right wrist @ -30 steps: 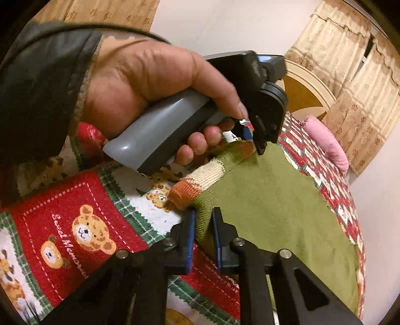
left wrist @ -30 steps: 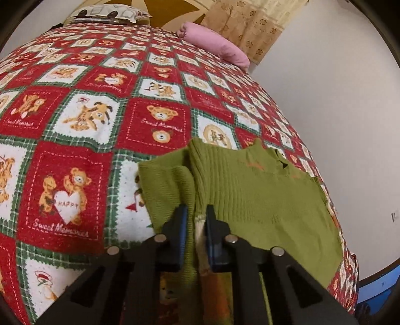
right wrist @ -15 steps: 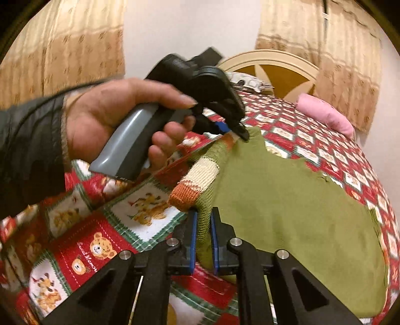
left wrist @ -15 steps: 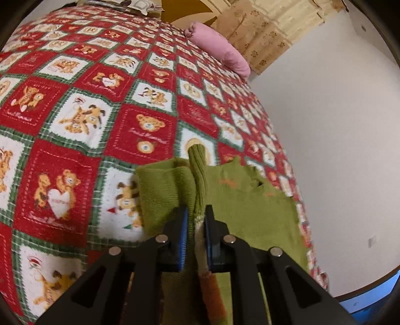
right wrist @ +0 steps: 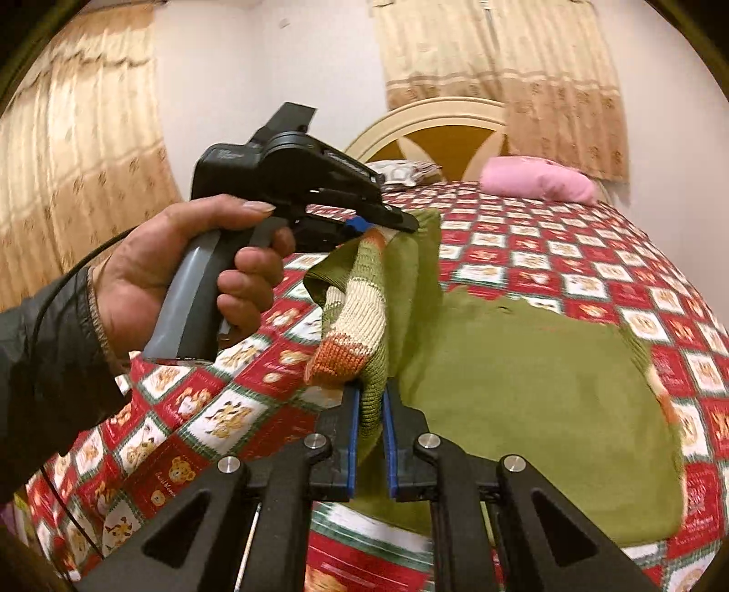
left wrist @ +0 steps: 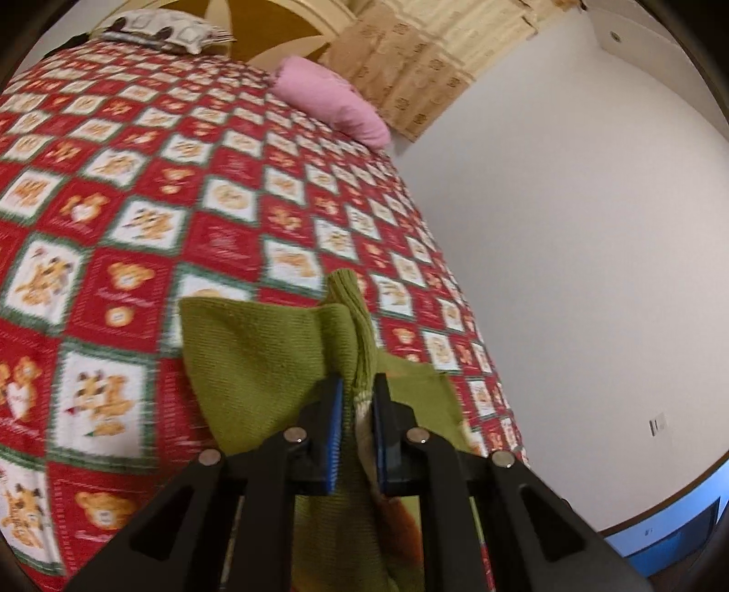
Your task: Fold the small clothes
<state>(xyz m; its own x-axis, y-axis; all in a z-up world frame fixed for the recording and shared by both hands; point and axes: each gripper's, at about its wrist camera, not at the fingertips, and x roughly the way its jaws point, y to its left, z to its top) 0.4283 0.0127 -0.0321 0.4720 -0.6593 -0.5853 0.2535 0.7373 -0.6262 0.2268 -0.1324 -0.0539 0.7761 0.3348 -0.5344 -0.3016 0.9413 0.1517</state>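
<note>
A small green knit sweater (right wrist: 524, 364) with a cream and orange striped sleeve cuff (right wrist: 355, 332) lies on the bed. My right gripper (right wrist: 370, 400) is shut on its near left edge and holds it above the quilt. My left gripper (left wrist: 357, 396) is shut on the same side further up, on a fold of green knit (left wrist: 273, 355). It shows in the right wrist view (right wrist: 387, 221), held by a hand, with the lifted side hanging between the two grippers. The rest of the sweater lies flat to the right.
A red, white and green teddy-bear quilt (left wrist: 136, 205) covers the bed. A pink pillow (right wrist: 537, 182) and a patterned pillow (left wrist: 164, 32) lie by the headboard (right wrist: 446, 136). A white wall (left wrist: 569, 227) runs along the bed's right side. Curtains (right wrist: 68, 182) hang at the left.
Both grippers have risen, lifting the sweater's left side and striped sleeve off the quilt and over toward the right. Both stay shut on the cloth.
</note>
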